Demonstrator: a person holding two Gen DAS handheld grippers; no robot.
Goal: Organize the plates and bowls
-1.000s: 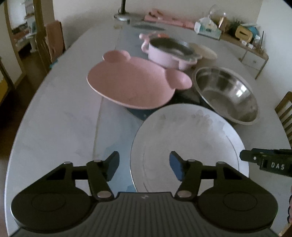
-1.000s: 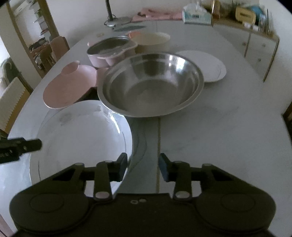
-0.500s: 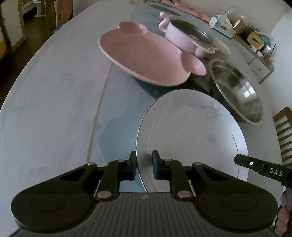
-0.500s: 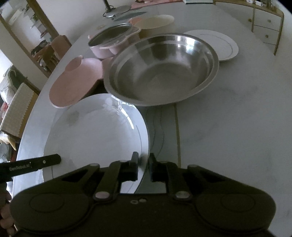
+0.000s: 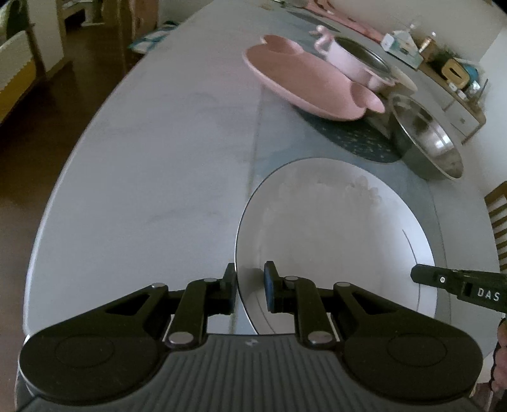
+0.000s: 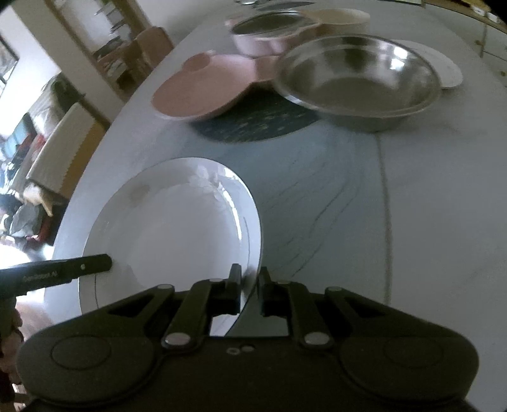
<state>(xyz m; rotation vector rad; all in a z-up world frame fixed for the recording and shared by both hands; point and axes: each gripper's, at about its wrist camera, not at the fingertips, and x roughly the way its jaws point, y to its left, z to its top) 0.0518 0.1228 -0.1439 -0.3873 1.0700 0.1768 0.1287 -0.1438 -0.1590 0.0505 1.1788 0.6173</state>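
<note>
A large white plate [image 5: 332, 228] is held between both grippers above the near end of the table. My left gripper [image 5: 250, 285] is shut on its left rim. My right gripper [image 6: 250, 285] is shut on its right rim [image 6: 253, 228]. Further back sit a pink bear-shaped plate [image 5: 304, 79], a pink pot [image 5: 355, 60] and a steel bowl [image 5: 424, 136]. In the right wrist view the pink plate [image 6: 206, 92], the steel bowl [image 6: 361, 82] and a small white plate [image 6: 450, 69] show.
A dark round mat [image 5: 351, 136] lies on the marble table [image 5: 158, 158] where the plate was. A cream bowl [image 6: 339, 17] stands behind the pot [image 6: 269, 31]. Chairs stand at the left [image 6: 139, 60], a sideboard at the far right [image 5: 456, 95].
Both grippers closed on the white plate's opposite rims, then lifted it and drew it toward the near table end, off the dark mat.
</note>
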